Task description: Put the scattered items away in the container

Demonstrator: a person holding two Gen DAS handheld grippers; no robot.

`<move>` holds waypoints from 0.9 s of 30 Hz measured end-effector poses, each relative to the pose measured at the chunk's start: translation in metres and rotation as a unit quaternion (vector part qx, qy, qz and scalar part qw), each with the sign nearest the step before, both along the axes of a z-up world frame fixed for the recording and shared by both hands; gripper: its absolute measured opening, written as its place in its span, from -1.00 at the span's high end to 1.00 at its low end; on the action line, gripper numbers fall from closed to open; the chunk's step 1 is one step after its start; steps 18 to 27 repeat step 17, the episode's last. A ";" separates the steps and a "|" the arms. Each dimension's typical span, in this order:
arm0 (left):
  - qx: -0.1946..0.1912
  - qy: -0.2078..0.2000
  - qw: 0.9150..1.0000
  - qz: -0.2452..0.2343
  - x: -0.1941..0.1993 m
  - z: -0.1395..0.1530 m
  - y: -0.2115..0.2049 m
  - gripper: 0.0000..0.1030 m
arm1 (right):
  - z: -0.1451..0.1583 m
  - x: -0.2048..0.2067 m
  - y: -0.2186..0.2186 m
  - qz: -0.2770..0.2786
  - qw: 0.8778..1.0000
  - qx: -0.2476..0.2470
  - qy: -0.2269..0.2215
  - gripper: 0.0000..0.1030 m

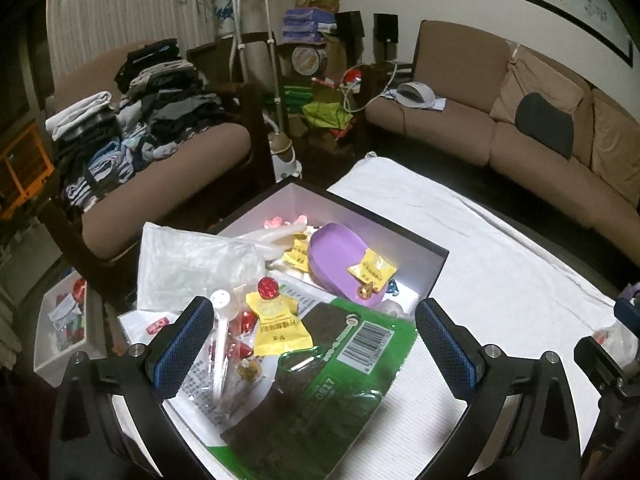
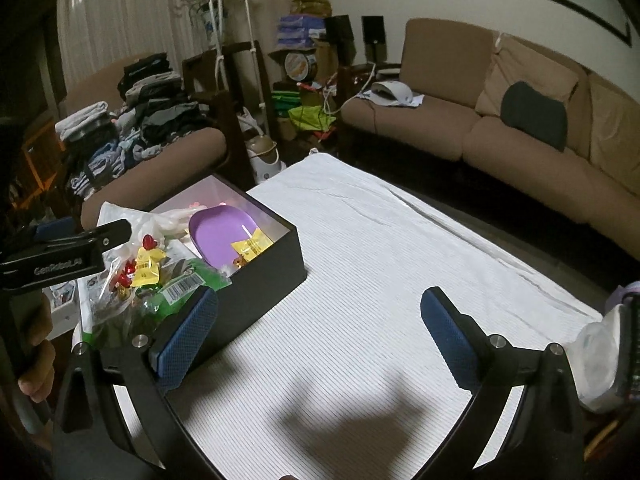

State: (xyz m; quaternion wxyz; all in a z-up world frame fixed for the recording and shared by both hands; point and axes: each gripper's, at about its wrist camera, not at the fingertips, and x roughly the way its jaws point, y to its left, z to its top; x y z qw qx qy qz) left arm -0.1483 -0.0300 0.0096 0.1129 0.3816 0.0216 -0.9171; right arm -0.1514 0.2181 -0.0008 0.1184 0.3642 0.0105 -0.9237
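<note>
Both grippers, left [image 1: 314,348] and right [image 2: 318,334], spread wide, nothing held; box [image 2: 260,280] looks full, cloth [image 2: 360,260] bare — back off without snagging the green packet [image 1: 320,384].

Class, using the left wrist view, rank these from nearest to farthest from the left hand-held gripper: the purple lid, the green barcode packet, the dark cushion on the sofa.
1. Green barcode packet: lying between the left hand-held gripper's open fingers.
2. Purple lid: farther back, inside the black box.
3. Dark cushion: far right, on the sofa.

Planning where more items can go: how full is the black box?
Nearly full: the black box holds a purple lid, yellow sachets and a green packet reaching its rim.
</note>
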 end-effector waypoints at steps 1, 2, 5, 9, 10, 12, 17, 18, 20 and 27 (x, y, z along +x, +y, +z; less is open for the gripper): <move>0.001 0.000 1.000 -0.001 0.000 0.000 0.000 -0.99 | 0.000 0.000 0.000 0.002 1.000 -0.001 0.000 -0.98; 0.000 0.001 1.000 -0.002 0.000 0.000 0.000 -0.99 | 0.000 -0.001 0.000 0.002 1.000 -0.002 -0.001 -0.98; -0.003 0.003 1.000 -0.007 0.001 0.000 0.002 -0.99 | -0.001 -0.001 -0.001 0.003 1.000 0.006 -0.005 -0.98; -0.016 0.005 1.000 -0.018 0.002 -0.002 0.007 -0.99 | -0.001 -0.001 -0.002 0.007 1.000 0.010 -0.004 -0.98; -0.020 0.005 1.000 -0.017 0.002 -0.002 0.007 -0.99 | -0.002 -0.001 -0.002 0.009 1.000 0.010 -0.004 -0.98; -0.019 0.007 1.000 -0.017 0.003 -0.001 0.008 -0.99 | -0.002 -0.002 -0.002 0.010 1.000 0.011 -0.007 -0.98; -0.013 0.005 1.000 -0.016 0.002 0.000 0.006 -0.99 | -0.002 -0.002 -0.002 0.014 1.000 0.013 -0.007 -0.98; -0.013 0.005 1.000 -0.016 0.002 0.000 0.006 -0.99 | -0.002 -0.002 -0.002 0.014 1.000 0.013 -0.007 -0.98; -0.013 0.005 1.000 -0.016 0.002 0.000 0.006 -0.99 | -0.002 -0.002 -0.002 0.014 1.000 0.013 -0.007 -0.98; -0.013 0.005 1.000 -0.016 0.002 0.000 0.006 -0.99 | -0.002 -0.002 -0.002 0.014 1.000 0.013 -0.007 -0.98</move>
